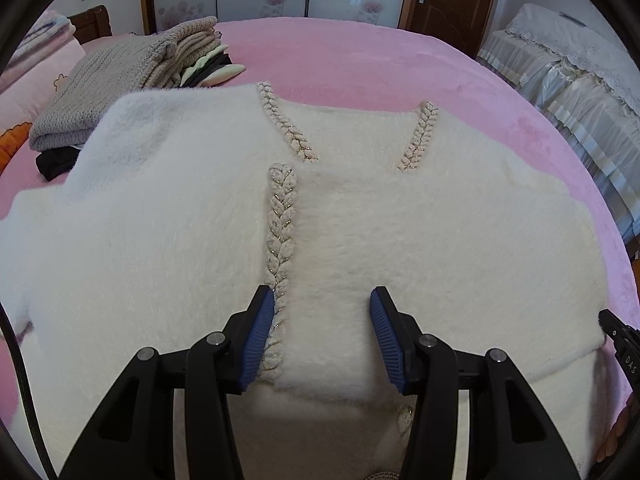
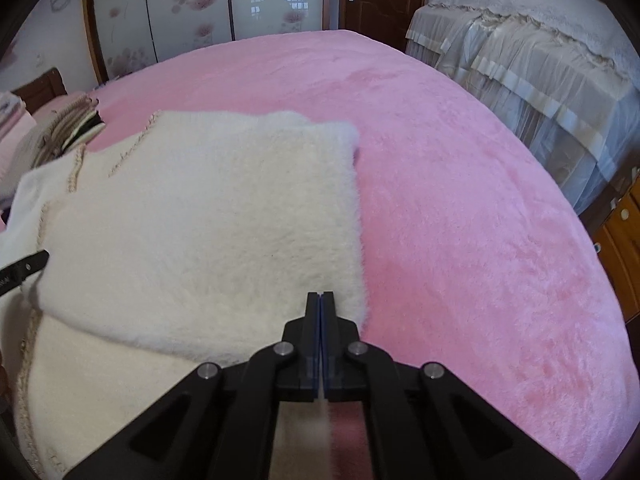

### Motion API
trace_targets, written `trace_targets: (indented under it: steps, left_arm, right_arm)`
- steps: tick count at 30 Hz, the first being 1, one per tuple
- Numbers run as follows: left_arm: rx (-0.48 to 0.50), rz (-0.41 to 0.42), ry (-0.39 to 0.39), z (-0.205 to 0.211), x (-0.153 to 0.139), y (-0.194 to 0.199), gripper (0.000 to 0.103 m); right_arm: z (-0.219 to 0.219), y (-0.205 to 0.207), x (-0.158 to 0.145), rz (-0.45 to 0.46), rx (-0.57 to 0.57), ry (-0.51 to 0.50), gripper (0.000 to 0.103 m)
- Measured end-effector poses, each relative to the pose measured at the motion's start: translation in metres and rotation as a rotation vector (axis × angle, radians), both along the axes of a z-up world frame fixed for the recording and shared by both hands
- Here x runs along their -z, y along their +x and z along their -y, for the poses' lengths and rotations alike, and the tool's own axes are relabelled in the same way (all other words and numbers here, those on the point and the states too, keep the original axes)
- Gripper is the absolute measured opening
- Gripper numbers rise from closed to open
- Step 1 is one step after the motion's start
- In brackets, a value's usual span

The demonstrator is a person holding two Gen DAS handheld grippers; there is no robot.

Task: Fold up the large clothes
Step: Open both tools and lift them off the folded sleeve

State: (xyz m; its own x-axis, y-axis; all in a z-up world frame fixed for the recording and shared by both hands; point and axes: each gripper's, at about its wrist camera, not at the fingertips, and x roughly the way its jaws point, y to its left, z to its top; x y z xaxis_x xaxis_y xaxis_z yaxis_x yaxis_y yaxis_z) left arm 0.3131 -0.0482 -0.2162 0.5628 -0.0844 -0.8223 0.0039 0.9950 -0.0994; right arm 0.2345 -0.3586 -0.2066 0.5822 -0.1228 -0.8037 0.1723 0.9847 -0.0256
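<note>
A big, fluffy cream-white cardigan with braided trim [image 1: 360, 220] lies flat on the soft pink blanket [image 1: 360, 56] that covers the bed. In the left wrist view it fills the middle of the picture. One side of it is folded over toward the middle, and a braided strip [image 1: 280, 232] runs down it from 12 o'clock to 6 o'clock.

The left gripper [image 1: 322, 300] hangs just above the cardigan at 6 o'clock. Its two blue pads [image 1: 258, 344] stand apart, and nothing is pinched between them. The left pad sits right beside the braided strip.

The right gripper [image 2: 321, 296] is at 6 o'clock in its own view. Its two fingers are pressed tight together with nothing showing between them. Its tip sits over the right edge of the folded cardigan, next to the bare pink blanket.

A stack of folded grey and beige knit clothes [image 1: 132, 76] rests at 10 o'clock, well apart from the cardigan's middle.
</note>
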Motion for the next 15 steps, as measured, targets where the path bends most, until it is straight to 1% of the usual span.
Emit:
trace_targets:
  steps: [5, 6, 7, 8, 9, 10, 11, 13, 15]
  left_arm:
    - [0.026, -0.003, 0.015, 0.001, -0.002, 0.0, 0.05]
    - [0.03, -0.005, 0.018, 0.001, -0.002, 0.0, 0.051]
    - [0.034, -0.011, 0.021, 0.002, -0.004, 0.0, 0.051]
    - [0.037, -0.022, 0.024, 0.002, -0.006, 0.0, 0.053]
    - [0.038, -0.033, 0.024, 0.003, -0.008, 0.001, 0.059]
    - [0.034, -0.044, 0.026, 0.003, -0.011, 0.0, 0.064]
    - [0.028, -0.052, 0.032, 0.003, -0.016, -0.001, 0.074]
    - [0.031, -0.034, 0.032, 0.003, -0.028, -0.008, 0.074]
    - [0.037, -0.014, 0.036, 0.003, -0.042, -0.017, 0.075]
  right_arm:
    - [0.004, 0.001, 0.0, -0.009, 0.008, 0.042, 0.0]
    - [0.005, 0.001, -0.001, -0.013, 0.011, 0.059, 0.002]
    - [0.006, 0.001, -0.002, -0.021, 0.019, 0.07, 0.003]
    - [0.007, 0.001, -0.002, -0.029, 0.027, 0.079, 0.003]
    - [0.007, 0.001, -0.004, -0.042, 0.036, 0.094, 0.004]
    - [0.007, 0.002, -0.006, -0.055, 0.04, 0.113, 0.009]
    - [0.006, 0.001, -0.01, -0.069, 0.038, 0.14, 0.014]
    - [0.004, -0.003, -0.02, -0.078, 0.032, 0.184, 0.04]
    - [0.0, -0.01, -0.033, -0.064, 0.042, 0.202, 0.05]
